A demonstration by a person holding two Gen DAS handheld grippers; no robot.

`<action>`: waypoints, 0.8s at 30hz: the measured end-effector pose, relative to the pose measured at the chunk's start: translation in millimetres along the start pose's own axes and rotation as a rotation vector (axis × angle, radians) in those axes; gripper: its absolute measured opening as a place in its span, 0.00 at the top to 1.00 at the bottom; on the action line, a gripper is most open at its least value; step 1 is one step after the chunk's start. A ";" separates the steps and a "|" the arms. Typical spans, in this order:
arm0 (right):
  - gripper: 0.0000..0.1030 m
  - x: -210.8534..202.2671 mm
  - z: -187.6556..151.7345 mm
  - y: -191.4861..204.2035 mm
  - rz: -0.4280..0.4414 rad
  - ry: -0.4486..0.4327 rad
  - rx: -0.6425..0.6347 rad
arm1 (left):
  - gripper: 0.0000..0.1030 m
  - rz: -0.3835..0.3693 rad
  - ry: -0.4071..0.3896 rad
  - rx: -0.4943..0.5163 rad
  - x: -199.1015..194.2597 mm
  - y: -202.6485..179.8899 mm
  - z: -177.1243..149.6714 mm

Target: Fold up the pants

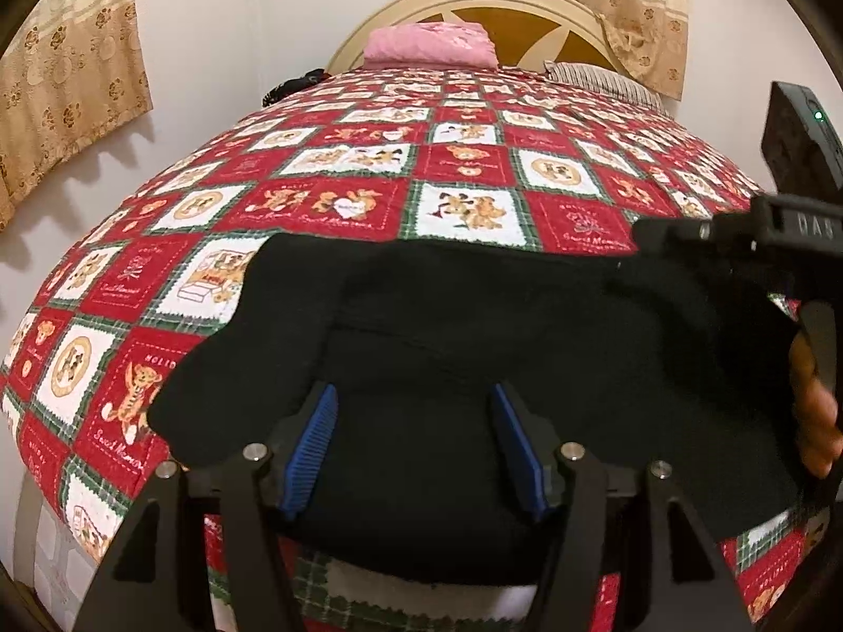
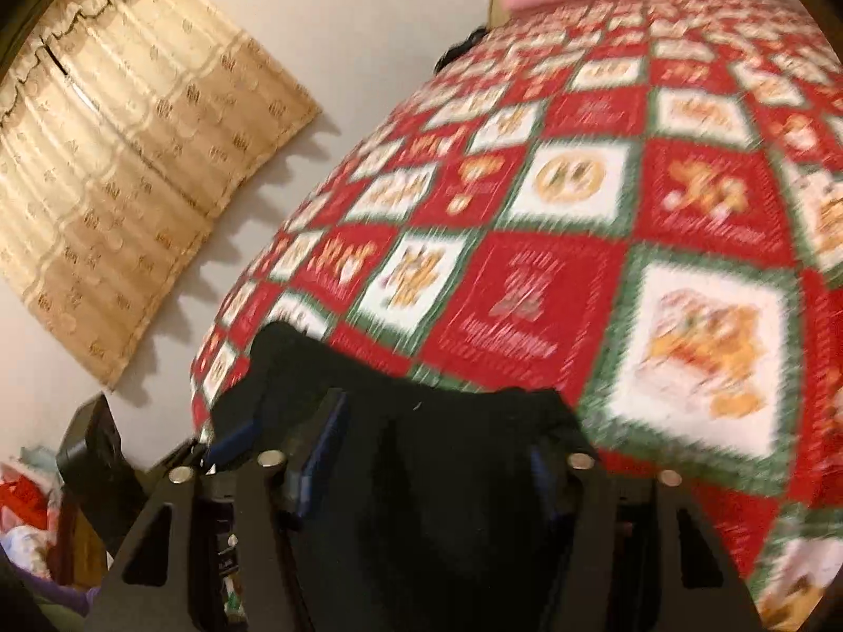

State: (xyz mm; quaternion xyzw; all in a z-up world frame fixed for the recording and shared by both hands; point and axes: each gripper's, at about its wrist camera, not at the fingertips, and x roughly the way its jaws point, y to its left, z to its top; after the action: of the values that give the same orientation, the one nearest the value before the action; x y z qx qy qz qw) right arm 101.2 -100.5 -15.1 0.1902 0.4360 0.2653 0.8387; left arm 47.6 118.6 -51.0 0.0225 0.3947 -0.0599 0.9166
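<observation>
Right wrist view motion-blurred, pants edge indistinct

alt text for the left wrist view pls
Black pants lie on a red, white and green teddy-bear quilt, with the left gripper open over them. The right gripper enters from the right; a pink pillow rests by the headboard.

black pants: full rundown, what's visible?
The black pants look like soft, matte dark fabric, lying in overlapping layers near the front edge of the red checked teddy-bear quilt. One edge hangs over the bed's front. The left hand-held gripper straddles them with open jaws; contact unclear.
</observation>
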 end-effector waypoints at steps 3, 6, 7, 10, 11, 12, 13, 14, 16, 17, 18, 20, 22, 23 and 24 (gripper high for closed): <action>0.58 -4.4 7.4 -20.2 0.051 0.027 0.075 | 0.38 0.000 -0.004 0.003 0.4 -0.6 -0.8; 0.61 2.6 9.3 -50.2 0.149 0.134 0.203 | 0.38 -0.008 -0.009 0.007 0.5 0.8 -1.1; 0.62 -0.3 9.3 -63.0 0.191 0.159 0.258 | 0.38 -0.011 -0.011 0.007 0.0 1.1 -2.0; 0.60 -52.2 13.6 -97.2 -0.024 0.075 0.330 | 0.38 -0.019 -0.011 0.008 -0.8 2.4 -1.6; 0.60 -75.4 14.4 -104.6 -0.146 0.031 0.328 | 0.38 -0.020 -0.012 0.006 -0.8 2.5 -1.4; 0.60 -102.7 13.2 -110.5 -0.248 -0.028 0.335 | 0.37 -0.019 -0.014 0.005 -0.9 2.2 -1.6; 0.60 -130.2 10.8 -114.4 -0.312 -0.092 0.347 | 0.37 -0.017 -0.017 0.004 -1.1 1.8 -1.9; 0.60 -168.1 5.8 -116.5 -0.397 -0.182 0.364 | 0.37 -0.016 -0.019 0.003 -0.8 1.6 -1.9; 0.59 -212.4 0.2 -115.1 -0.597 -0.271 0.369 | 0.37 -0.016 -0.025 -0.004 -1.3 1.6 -2.4; 0.50 -234.7 -1.8 -115.9 -0.773 -0.299 0.374 | 0.37 -0.013 -0.026 -0.005 -1.3 1.2 -2.3; 0.43 -248.3 -2.8 -119.6 -0.927 -0.298 0.392 | 0.37 -0.011 -0.026 -0.005 -1.0 0.8 -2.1; 0.34 -271.1 -5.7 -135.6 -1.222 -0.278 0.446 | 0.36 -0.007 -0.024 -0.008 -0.5 0.5 -1.4; 0.34 -275.3 -4.9 -152.5 -1.308 -0.232 0.443 | 0.36 -0.006 -0.021 -0.015 -0.8 0.6 -1.0; 0.34 -270.8 -4.2 -165.8 -1.346 -0.176 0.428 | 0.36 -0.005 -0.021 -0.016 -0.8 0.2 -1.2; 0.34 -267.5 -3.2 -172.4 -1.372 -0.141 0.418 | 0.36 -0.002 -0.019 -0.013 -0.9 -0.1 -0.9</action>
State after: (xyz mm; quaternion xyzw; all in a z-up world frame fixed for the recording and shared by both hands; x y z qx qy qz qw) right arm 18.5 -399.2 56.9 0.0467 0.4439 -0.4231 0.7885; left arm 46.4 118.6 -51.0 0.0155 0.3862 -0.0587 0.9204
